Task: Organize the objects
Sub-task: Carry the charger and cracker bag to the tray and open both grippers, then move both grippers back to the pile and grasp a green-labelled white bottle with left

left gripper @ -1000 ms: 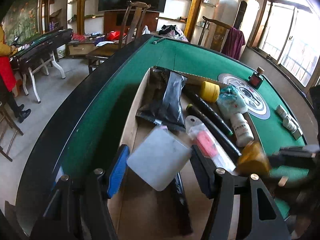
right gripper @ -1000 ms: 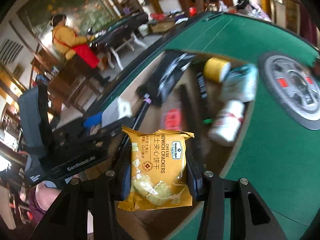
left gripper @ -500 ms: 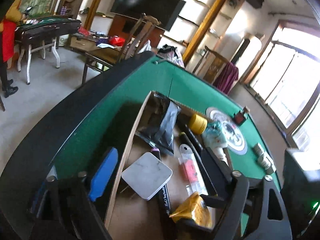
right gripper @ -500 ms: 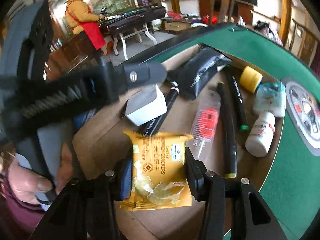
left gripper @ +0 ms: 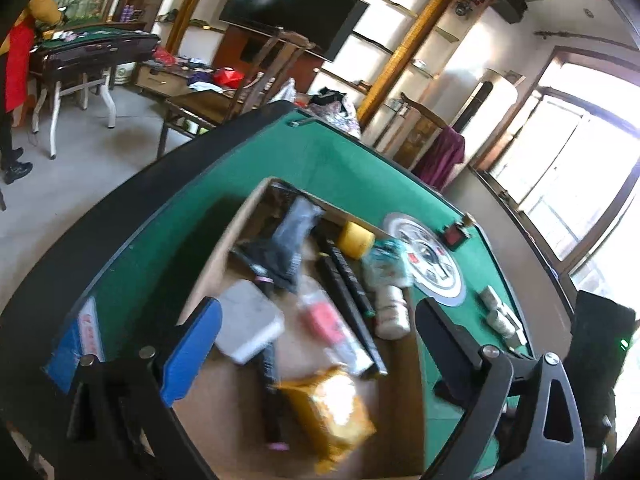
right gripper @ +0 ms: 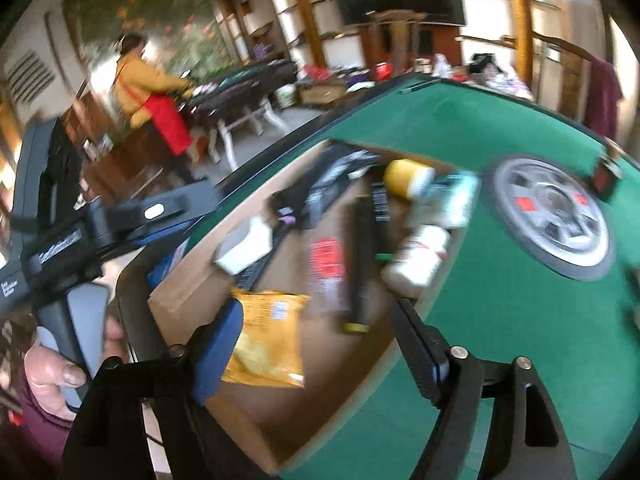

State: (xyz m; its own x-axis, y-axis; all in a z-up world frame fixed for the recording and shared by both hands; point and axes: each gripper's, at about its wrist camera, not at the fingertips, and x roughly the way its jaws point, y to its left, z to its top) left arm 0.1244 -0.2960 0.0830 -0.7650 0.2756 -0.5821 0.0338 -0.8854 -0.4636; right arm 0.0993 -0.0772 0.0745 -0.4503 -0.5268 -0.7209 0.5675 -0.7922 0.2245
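A shallow cardboard box (left gripper: 224, 252) (right gripper: 176, 300) lies on the green table and holds several items. A white square case (left gripper: 250, 326) (right gripper: 244, 248) rests at its left side. The yellow cracker packet (left gripper: 328, 412) (right gripper: 268, 340) lies loose on the box floor near the front. My left gripper (left gripper: 316, 344) hangs above the box, its jaws opening wide with nothing between them. My right gripper (right gripper: 320, 336) is above the box's front edge, jaws opening; the packet sits below its left finger, not pinched.
Also in the box: a black pouch (left gripper: 288, 244), black markers (left gripper: 348, 292), a yellow tape roll (left gripper: 354, 238), a white bottle (left gripper: 392, 312), a red-labelled sachet (left gripper: 324, 320). A round disc (left gripper: 428, 264) and small tiles (left gripper: 500, 320) lie on the felt. A person (right gripper: 152, 96) stands far left.
The left gripper let go of the white case, which now lies in the box, and rose. The right gripper released the cracker packet into the box and pulled back.
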